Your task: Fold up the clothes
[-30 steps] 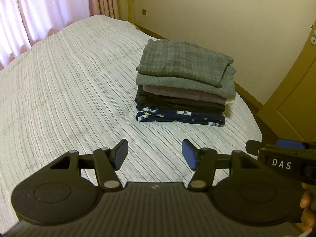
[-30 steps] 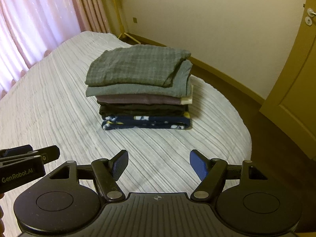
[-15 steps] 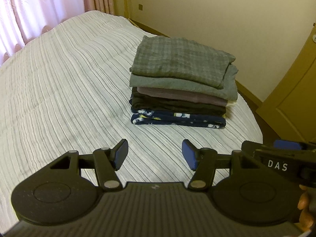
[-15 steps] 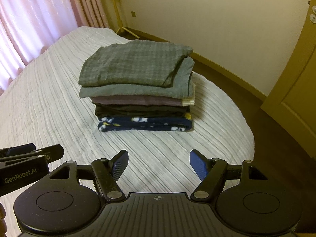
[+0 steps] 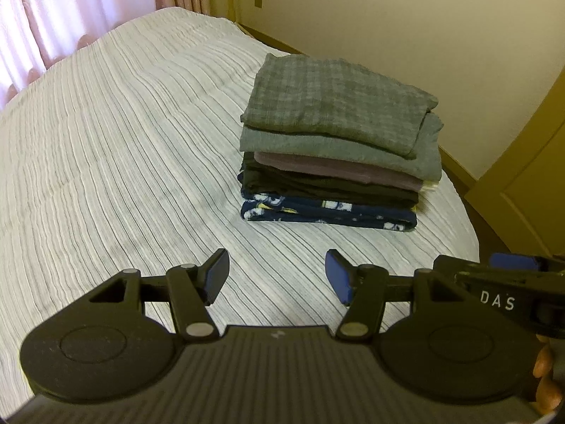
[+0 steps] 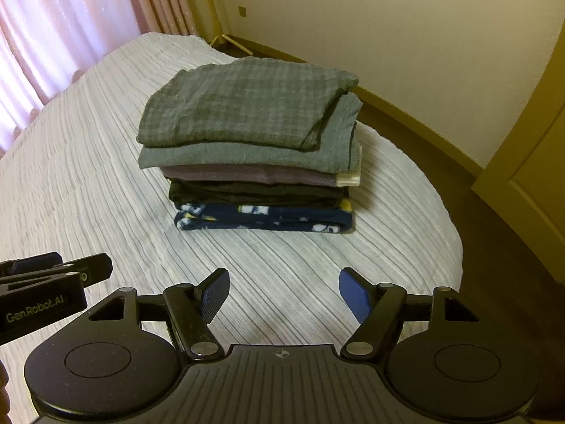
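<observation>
Both cameras have closed in on the stack of folded clothes [image 5: 339, 155] since the earlier frames; the stack now fills more of each view, and the garments in it keep the same order.

Left tool [image 5: 277, 275]: jaws spread wide, nothing between the blue pads [image 5: 337, 279]. It hangs above the bed [image 5: 106, 148], short of the stack and apart from it. The stack sits slightly right of its centre line.

Right tool [image 6: 282, 293]: jaws likewise spread wide and empty. It hangs above the bed, near the front edge of the stack without touching it. The stack sits slightly left of its centre line.

The two tools are side by side. The right tool's body, marked "DAS", enters the left wrist view at the right edge; the left tool's body, marked "GenRobot.AI", enters the right wrist view at the left edge.

Stack position: on the white ribbed bed cover, near the corner of the bed closest to the wall [image 6: 406, 28] and the wooden door [image 6: 529, 176]. Layers from top to bottom:
1. grey checked garment [image 6: 243, 106]
2. plain grey-green garment [image 6: 247, 157]
3. mauve garment [image 6: 247, 175]
4. black garment [image 6: 254, 192]
5. navy patterned garment [image 6: 265, 221]

A pale cream edge shows at the right side of the stack, beside the mauve layer. Pink curtains [image 5: 53, 7] hang beyond the far side of the bed.
</observation>
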Motion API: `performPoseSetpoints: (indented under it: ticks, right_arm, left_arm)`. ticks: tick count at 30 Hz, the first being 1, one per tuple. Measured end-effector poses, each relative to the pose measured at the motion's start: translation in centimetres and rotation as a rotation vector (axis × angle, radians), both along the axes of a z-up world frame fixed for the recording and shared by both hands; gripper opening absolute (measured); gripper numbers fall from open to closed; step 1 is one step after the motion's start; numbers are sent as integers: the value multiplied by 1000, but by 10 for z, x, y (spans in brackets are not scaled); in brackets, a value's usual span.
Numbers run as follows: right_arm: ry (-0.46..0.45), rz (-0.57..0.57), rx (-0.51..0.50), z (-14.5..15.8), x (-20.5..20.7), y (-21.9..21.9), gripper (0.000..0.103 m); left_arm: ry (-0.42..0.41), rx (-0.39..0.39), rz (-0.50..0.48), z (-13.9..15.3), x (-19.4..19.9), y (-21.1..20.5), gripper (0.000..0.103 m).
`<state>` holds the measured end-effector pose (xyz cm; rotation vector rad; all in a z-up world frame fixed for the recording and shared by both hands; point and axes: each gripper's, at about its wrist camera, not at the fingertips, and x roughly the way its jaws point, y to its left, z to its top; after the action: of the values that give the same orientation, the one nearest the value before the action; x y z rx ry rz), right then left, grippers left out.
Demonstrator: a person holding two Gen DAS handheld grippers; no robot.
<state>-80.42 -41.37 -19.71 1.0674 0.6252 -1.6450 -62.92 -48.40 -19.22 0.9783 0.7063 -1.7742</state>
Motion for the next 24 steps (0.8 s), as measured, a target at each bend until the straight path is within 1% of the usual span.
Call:
performPoseSetpoints:
  ticks: [9,19,24]
  right_arm:
    - [0,-1,24,-9,-3,-3,72]
    - [8,-2,17,-8,-10,-7,72]
    - [10,0,11,-5,-12,-6,72]
  left_arm:
    - [-11,17,-6,-11,-7,-4,56]
    - [-7,0,-18,-8,-17,-4,56]
    - [-11,3,-14,-8,-20,-4,56]
